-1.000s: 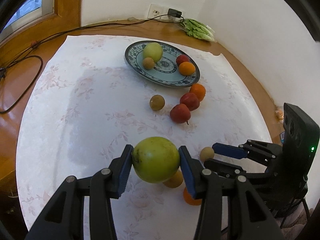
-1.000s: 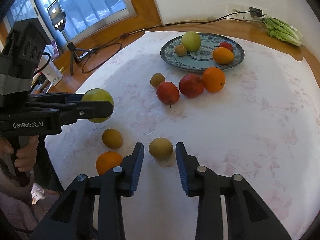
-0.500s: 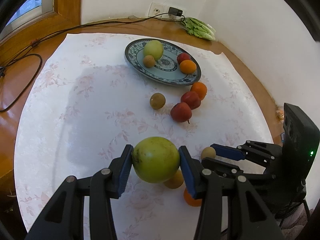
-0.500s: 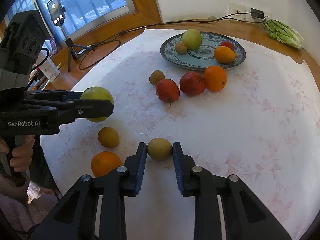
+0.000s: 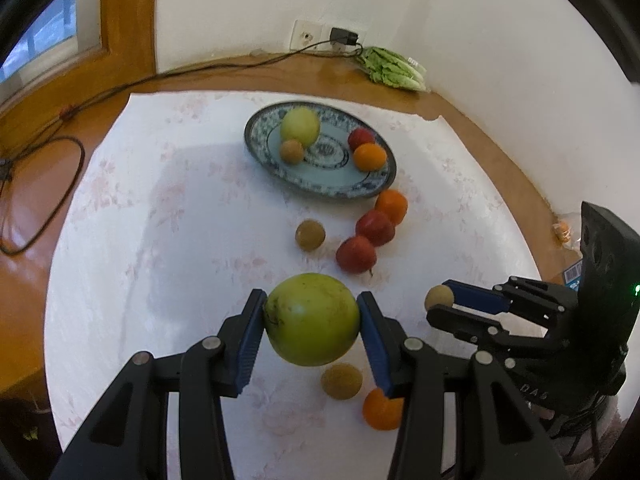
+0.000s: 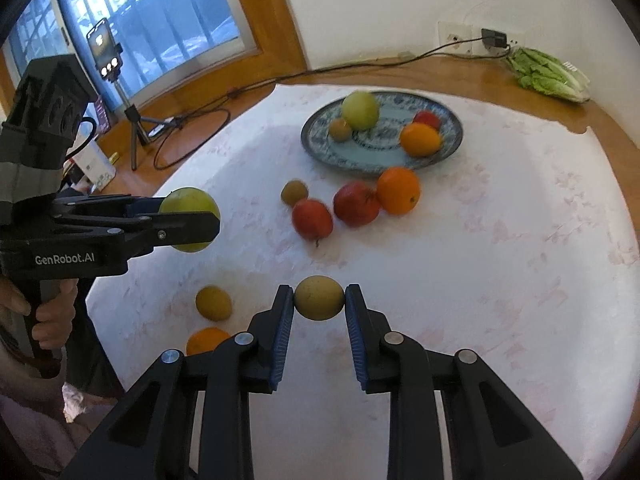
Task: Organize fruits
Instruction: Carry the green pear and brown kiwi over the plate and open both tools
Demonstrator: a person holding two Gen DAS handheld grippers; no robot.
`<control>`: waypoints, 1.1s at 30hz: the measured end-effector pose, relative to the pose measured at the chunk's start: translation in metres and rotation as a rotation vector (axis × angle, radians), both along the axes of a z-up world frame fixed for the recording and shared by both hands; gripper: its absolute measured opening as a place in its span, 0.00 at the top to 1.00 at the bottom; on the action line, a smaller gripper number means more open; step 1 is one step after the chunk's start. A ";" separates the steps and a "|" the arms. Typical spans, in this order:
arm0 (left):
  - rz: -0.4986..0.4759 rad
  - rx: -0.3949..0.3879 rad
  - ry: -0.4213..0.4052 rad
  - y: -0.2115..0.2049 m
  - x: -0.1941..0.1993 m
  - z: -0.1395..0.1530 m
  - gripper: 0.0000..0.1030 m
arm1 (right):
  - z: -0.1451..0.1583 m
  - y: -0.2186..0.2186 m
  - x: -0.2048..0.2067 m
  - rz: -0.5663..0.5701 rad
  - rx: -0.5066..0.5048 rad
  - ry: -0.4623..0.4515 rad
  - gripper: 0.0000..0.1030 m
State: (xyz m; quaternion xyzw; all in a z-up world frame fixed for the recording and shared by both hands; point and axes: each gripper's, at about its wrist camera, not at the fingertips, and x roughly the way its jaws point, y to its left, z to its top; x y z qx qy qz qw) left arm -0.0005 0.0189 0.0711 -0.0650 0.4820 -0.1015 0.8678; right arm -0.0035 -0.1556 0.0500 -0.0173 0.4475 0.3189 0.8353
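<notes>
My left gripper (image 5: 312,312) is shut on a large green fruit (image 5: 312,332) and holds it above the white cloth; in the right wrist view the fruit (image 6: 188,200) shows at the left. My right gripper (image 6: 319,300) is shut on a small yellow-brown fruit (image 6: 319,297), low over the cloth near the front edge. A blue-patterned plate (image 5: 320,188) at the back holds a green fruit, a small brown one, a red one and an orange. In front of it lie an orange (image 6: 399,190), two red apples (image 6: 356,204) and a small brown fruit (image 6: 294,192).
Another small brown fruit (image 6: 213,303) and an orange (image 6: 206,340) lie near the front left. Lettuce (image 6: 548,74) and a plugged-in cable (image 6: 492,38) are at the back wall. A phone on a tripod (image 6: 105,52) stands by the window. A hand (image 6: 52,316) grips the left handle.
The right gripper's jaws have closed from either side of the small yellow-brown fruit onto it. The left gripper has kept still with the green fruit.
</notes>
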 end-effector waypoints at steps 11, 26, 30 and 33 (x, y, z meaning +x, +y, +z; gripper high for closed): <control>-0.030 0.026 -0.069 -0.012 0.035 0.028 0.53 | 0.033 -0.019 0.026 -0.064 0.040 -0.058 0.73; 0.041 0.026 -0.057 -0.009 0.108 0.011 0.53 | 0.045 -0.027 0.088 -0.174 0.040 -0.108 0.73; 0.054 0.012 -0.053 -0.006 0.125 -0.001 0.53 | 0.031 -0.025 0.104 -0.197 0.026 -0.099 0.73; 0.063 0.018 -0.059 -0.006 0.133 -0.008 0.53 | 0.022 -0.022 0.114 -0.213 0.012 -0.100 0.73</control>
